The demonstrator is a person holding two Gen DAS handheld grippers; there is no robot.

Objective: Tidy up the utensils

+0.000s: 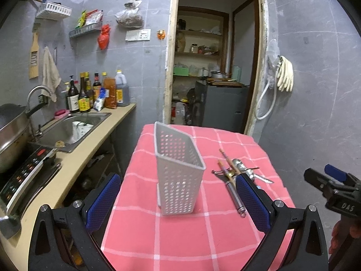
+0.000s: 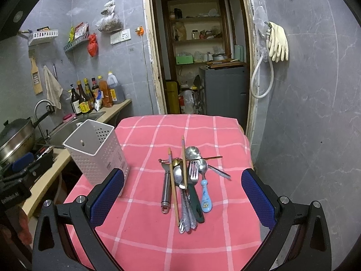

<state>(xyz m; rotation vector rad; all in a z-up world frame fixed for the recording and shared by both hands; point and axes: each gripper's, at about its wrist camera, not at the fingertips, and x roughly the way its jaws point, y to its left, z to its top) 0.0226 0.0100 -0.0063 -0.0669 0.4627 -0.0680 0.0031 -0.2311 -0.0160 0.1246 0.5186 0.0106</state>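
A white perforated utensil holder (image 1: 178, 171) stands upright on the pink checked tablecloth (image 1: 180, 237); it also shows at the left in the right wrist view (image 2: 97, 155). A pile of utensils (image 2: 187, 180) lies to its right: spoons, a fork, chopsticks, a steel-handled peeler (image 2: 166, 189) and a blue-handled spoon (image 2: 205, 197). Part of the pile shows in the left wrist view (image 1: 237, 176). My left gripper (image 1: 178, 194) is open and empty, its fingers either side of the holder. My right gripper (image 2: 182, 189) is open and empty, just short of the pile.
A counter (image 1: 94, 144) with a sink (image 1: 70, 131), sauce bottles (image 1: 94, 92), a wok (image 1: 11, 135) and a cooktop runs along the left. An open doorway (image 1: 214, 67) to a pantry is behind the table. Rubber gloves (image 1: 285, 73) hang on the right wall.
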